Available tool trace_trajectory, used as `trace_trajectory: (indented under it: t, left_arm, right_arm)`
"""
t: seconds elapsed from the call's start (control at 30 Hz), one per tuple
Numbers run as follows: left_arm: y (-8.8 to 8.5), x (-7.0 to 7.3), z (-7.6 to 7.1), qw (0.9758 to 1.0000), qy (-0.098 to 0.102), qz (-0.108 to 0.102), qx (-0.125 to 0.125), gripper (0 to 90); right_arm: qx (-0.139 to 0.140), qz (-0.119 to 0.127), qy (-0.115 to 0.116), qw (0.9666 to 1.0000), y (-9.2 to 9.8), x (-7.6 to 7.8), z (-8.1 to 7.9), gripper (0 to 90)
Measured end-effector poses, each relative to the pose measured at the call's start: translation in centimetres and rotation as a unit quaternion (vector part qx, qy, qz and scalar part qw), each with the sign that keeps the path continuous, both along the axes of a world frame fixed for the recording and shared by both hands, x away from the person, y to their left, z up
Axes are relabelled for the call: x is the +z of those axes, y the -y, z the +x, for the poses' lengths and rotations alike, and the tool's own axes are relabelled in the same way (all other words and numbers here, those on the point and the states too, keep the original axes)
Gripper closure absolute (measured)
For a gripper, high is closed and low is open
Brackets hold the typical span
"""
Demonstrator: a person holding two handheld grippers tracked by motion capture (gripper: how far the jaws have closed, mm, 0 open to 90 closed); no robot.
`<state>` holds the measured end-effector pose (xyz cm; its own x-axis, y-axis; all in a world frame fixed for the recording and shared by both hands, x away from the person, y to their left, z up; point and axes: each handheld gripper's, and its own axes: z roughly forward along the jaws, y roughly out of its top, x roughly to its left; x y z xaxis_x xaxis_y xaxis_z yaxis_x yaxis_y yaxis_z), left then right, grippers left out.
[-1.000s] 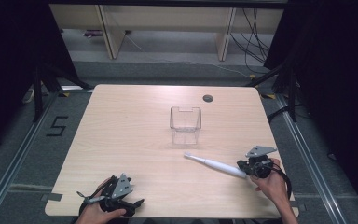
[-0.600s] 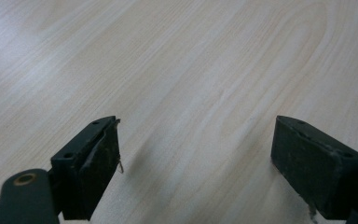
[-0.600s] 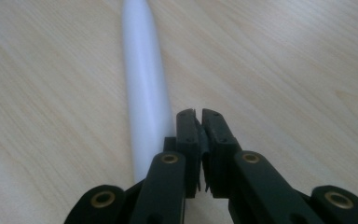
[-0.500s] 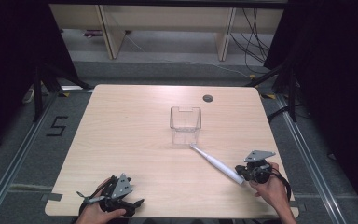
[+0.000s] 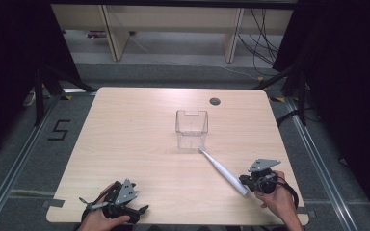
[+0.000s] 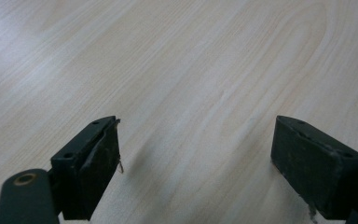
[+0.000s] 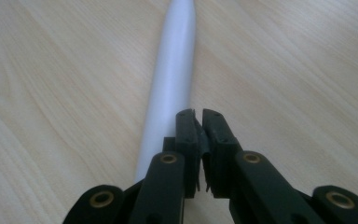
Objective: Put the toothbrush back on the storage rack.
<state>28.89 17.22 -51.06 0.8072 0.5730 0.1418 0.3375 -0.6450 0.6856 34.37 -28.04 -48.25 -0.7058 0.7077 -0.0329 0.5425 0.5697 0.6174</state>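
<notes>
**White wand by clear box; left jaws apart, right jaws together**

Table (image 5: 125,144): rectangular, rounded corners, pale wood-grain laminate, matte, with a soft glare patch in the left gripper view (image 6: 191,56). Grain seen as long streaks in the right gripper view (image 7: 51,93). Small dark round grommet (image 5: 215,101) near the far edge, right of centre.

Around the table: grey floor, metal rails down both sides, a "5" (image 5: 59,130) marked on the floor at left, light wooden shelving (image 5: 173,29) beyond the far edge, loose cables (image 5: 265,38) at far right, black drapes on both flanks.

Box (image 5: 191,129): clear plastic, square, open-topped, upright, roughly mid-table. Nothing made out inside.

Wand (image 5: 223,171): white, smooth, slim, tapering to a thin tip; lying flat on a diagonal. Thin tip just at the box's near right corner, thick end toward the near right edge beside the right gripper (image 5: 260,180). Contact between tip and box: cannot tell.

Right gripper, own view (image 7: 198,116): black jaws drawn together, only a slit left, nothing seen pinched in it. Wand (image 7: 175,70) running away from under the left-hand jaw, round and glossy-matte. Touching or not: cannot tell.

Left gripper (image 5: 120,204): at the near left edge, held in a hand, well apart from box and wand. Own view (image 6: 196,140): jaws wide apart, flat dark pads (image 6: 105,158) scuffed, bare tabletop between them.
</notes>
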Motion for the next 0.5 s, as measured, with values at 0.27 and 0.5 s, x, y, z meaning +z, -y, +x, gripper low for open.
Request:
trace_trajectory:
  t: [0.27, 0.5]
  left_arm:
    - [0.0, 0.0, 0.0, 1.0, 0.0, 0.0, 0.0, 15.1]
    - [0.0, 0.0, 0.1, 1.0, 0.003, 0.006, -0.001, 15.1]
  right_arm:
    - [0.021, -0.008, -0.006, 0.9997, -0.6, 0.1, -0.5, 85.0]
    - [0.024, -0.003, -0.007, 0.9997, -1.3, 0.0, -1.1, 84.1]
